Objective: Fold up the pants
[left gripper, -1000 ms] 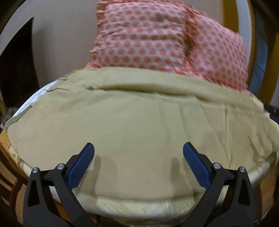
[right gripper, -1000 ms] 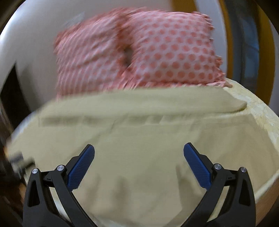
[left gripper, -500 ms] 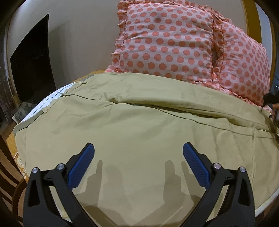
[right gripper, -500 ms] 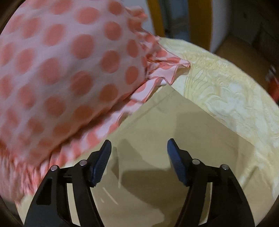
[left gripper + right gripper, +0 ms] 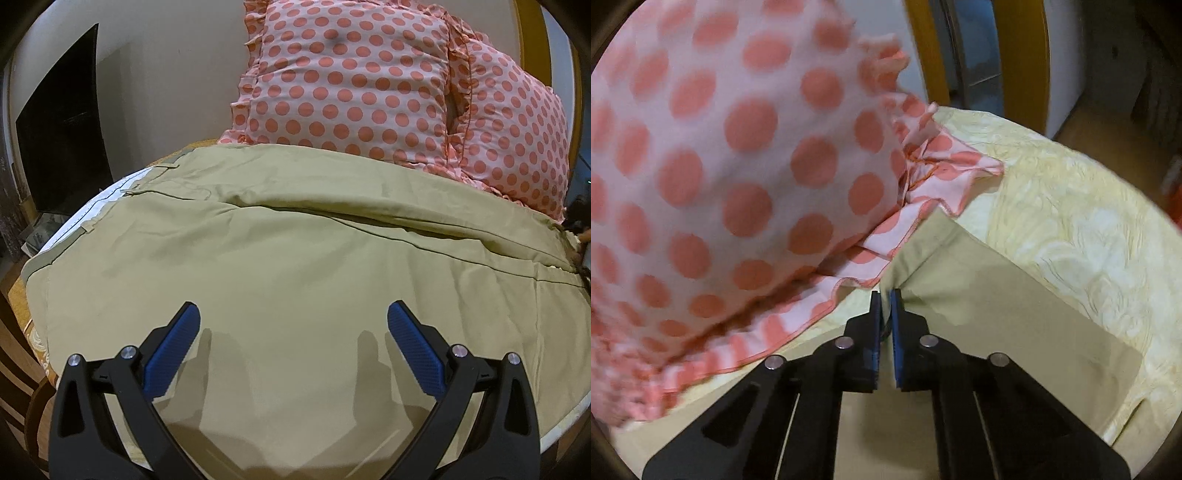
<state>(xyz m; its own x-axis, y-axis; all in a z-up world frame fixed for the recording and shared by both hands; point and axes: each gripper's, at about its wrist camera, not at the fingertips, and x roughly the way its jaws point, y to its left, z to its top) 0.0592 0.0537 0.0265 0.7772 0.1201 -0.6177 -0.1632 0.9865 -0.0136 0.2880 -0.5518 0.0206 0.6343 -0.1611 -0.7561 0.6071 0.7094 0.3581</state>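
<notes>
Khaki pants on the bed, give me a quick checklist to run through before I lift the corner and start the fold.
1. Right gripper shut on a far corner of the khaki cotton pants: ok.
2. How much fabric sits between its blue pads: cannot tell, the bite looks thin.
3. Ruffle of the pink polka-dot pillow kept out of the pinch: ok, though it lies right beside the pinched corner.
4. Left gripper open and holding nothing above the pants: ok.
5. Pants spread flat: not ok, a long ridge crosses them.
6. Near edge anchored before the pull: not ok.
</notes>
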